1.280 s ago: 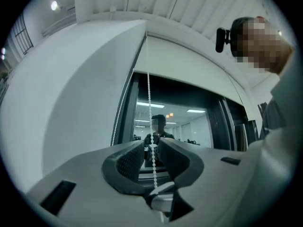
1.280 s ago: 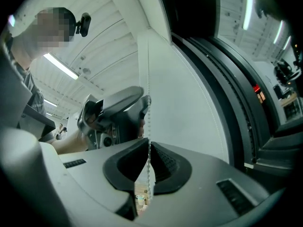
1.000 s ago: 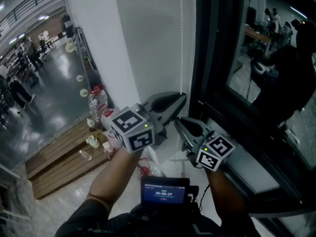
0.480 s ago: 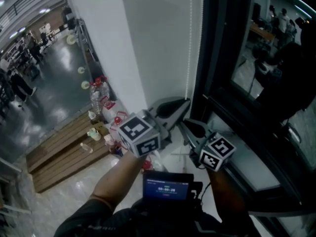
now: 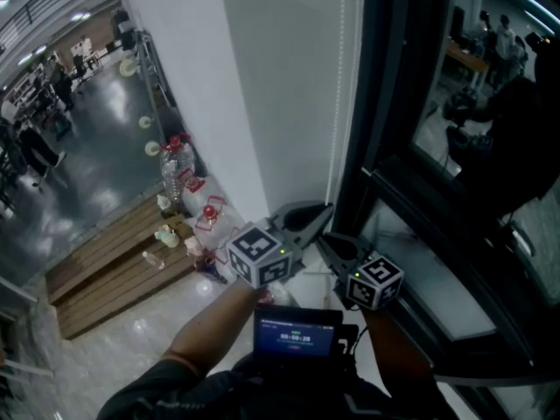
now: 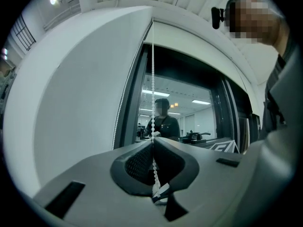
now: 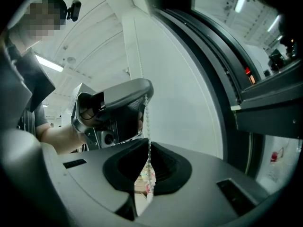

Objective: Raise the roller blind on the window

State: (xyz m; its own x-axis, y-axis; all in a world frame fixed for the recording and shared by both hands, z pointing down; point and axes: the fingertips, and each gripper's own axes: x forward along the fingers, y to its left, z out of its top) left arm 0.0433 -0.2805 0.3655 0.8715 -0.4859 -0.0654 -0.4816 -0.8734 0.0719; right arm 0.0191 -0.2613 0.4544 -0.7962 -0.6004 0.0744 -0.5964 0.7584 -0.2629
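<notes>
The white bead chain (image 5: pixel 334 129) of the blind hangs down the white wall beside the dark window (image 5: pixel 472 103). My left gripper (image 5: pixel 324 209) is shut on the chain; in the left gripper view the chain (image 6: pixel 152 79) runs from the top of the window straight down into its closed jaws (image 6: pixel 152 144). Just below it, my right gripper (image 5: pixel 323 238) is also shut on the chain. The right gripper view shows the beads (image 7: pixel 147 122) passing from the left gripper (image 7: pixel 144 96) into the right gripper (image 7: pixel 148 149). The blind's fabric is not visible over the glass.
The black window frame (image 5: pixel 372 121) and a pale sill (image 5: pixel 437 309) lie to the right. Water bottles and bags (image 5: pixel 184 178) stand on the floor by the wall, beside a wooden platform (image 5: pixel 105 278). A small screen (image 5: pixel 297 335) sits at my chest. People stand far off at the left.
Both grippers have sunk lower in the head view, the left one the most, and both stay closed on the bead chain.
</notes>
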